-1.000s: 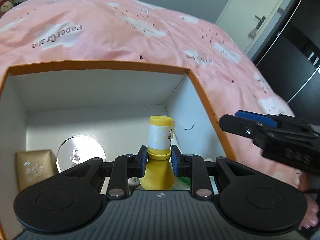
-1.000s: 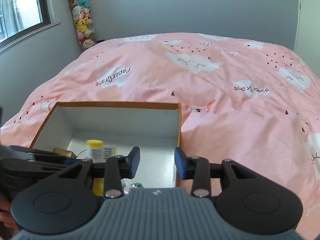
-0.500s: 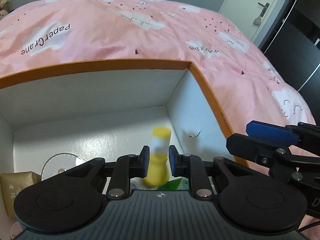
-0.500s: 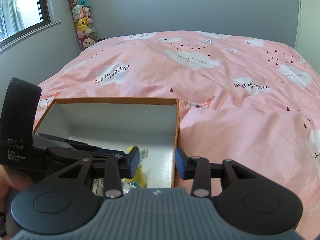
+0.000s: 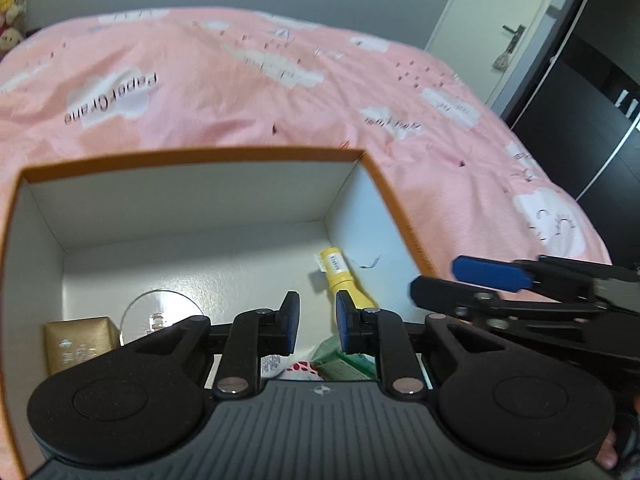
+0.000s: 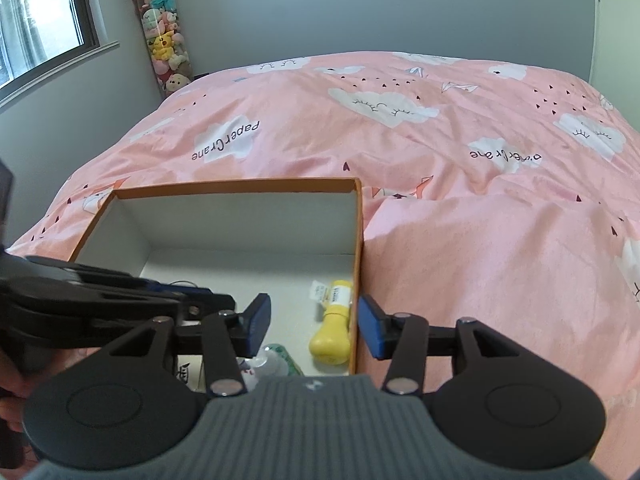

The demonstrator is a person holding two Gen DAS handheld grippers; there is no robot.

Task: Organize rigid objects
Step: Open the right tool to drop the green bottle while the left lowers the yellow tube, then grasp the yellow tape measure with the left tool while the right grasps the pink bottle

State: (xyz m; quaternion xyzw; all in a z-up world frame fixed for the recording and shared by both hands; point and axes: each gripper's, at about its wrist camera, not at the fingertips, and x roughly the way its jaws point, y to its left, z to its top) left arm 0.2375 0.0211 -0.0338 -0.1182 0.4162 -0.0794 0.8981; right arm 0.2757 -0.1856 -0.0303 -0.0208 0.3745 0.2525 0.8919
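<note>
A yellow bottle (image 5: 340, 272) with a white label lies on its side on the floor of the orange-rimmed white box (image 5: 192, 158), along its right wall. My left gripper (image 5: 318, 320) hovers over the box, shut to a narrow gap with nothing between its pads; the bottle lies just beyond its right fingertip. In the right wrist view the same bottle (image 6: 334, 320) shows inside the box (image 6: 240, 186). My right gripper (image 6: 314, 316) is over the box's right wall, its jaws opening and pressing on nothing. It also shows from the side (image 5: 456, 278).
The box also holds a gold carton (image 5: 76, 340), a round silver disc (image 5: 160, 308) and a green packet (image 5: 340, 360) near the front. The box sits on a pink bedspread (image 6: 480, 240). A door and a dark wardrobe stand at the right, a tube of plush toys (image 6: 164, 40) at the far left.
The bottle stood upright between my left fingers; now it lies on its side by the right wall, free of them. The left gripper has drawn up. The right jaws stand wider.
</note>
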